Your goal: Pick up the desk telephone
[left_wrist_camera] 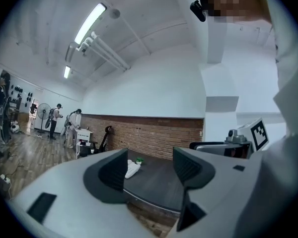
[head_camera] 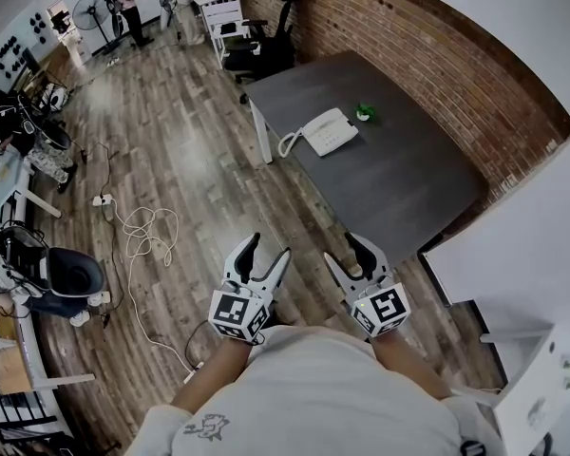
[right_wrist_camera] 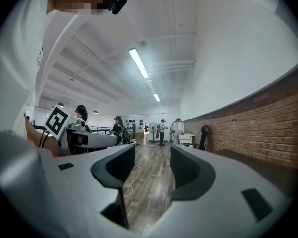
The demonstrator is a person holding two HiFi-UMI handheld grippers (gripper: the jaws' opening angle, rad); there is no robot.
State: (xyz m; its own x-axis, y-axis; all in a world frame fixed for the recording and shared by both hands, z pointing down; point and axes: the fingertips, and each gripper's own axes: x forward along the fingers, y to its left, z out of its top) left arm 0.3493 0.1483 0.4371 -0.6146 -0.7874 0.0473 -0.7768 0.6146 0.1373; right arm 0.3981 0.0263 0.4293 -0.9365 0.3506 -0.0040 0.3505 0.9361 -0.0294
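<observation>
While I hold both tools low in front of my body, the left hand-held gripper (head_camera: pixel 269 250) and the right hand-held gripper (head_camera: pixel 347 253) sit side by side over the wooden floor (head_camera: pixel 190 160), short of the counter (head_camera: pixel 399 179). Left hand-held gripper view: jaws wide apart, nothing between the pads (left_wrist_camera: pixel 114 171). Through the gap I only see the far counter top (left_wrist_camera: pixel 159 182) with the desk telephone (left_wrist_camera: pixel 132 168) well away, close to the left jaw's edge in the picture. Right hand-held gripper (right_wrist_camera: pixel 151 155) view: jaws wide too, empty, looking along floorboards beside the brick wall (right_wrist_camera: pixel 258 123).

Head view: the desk telephone (head_camera: pixel 330 131) is white and lies flat on the dark grey counter, near the far end and close to the edge that faces the open floor. Its coiled cord (head_camera: pixel 287 143) loops at that edge. A small green thing (head_camera: pixel 364 113) sits just beside the phone, on the brick-wall (head_camera: pixel 427 55) side, apart from it.

Writing: black-and-white square markers on the left cube (head_camera: pixel 233 313) and the right cube (head_camera: pixel 387 309), no letters. A small dark graphic on my shirt (head_camera: pixel 205 428) is too small to read. Phone face shows no legible label.

Background: white cable (head_camera: pixel 142 231) snaking over the floor, black office chair (head_camera: pixel 271 50) past the counter's end, standing fan (head_camera: pixel 93 12), people far off.
</observation>
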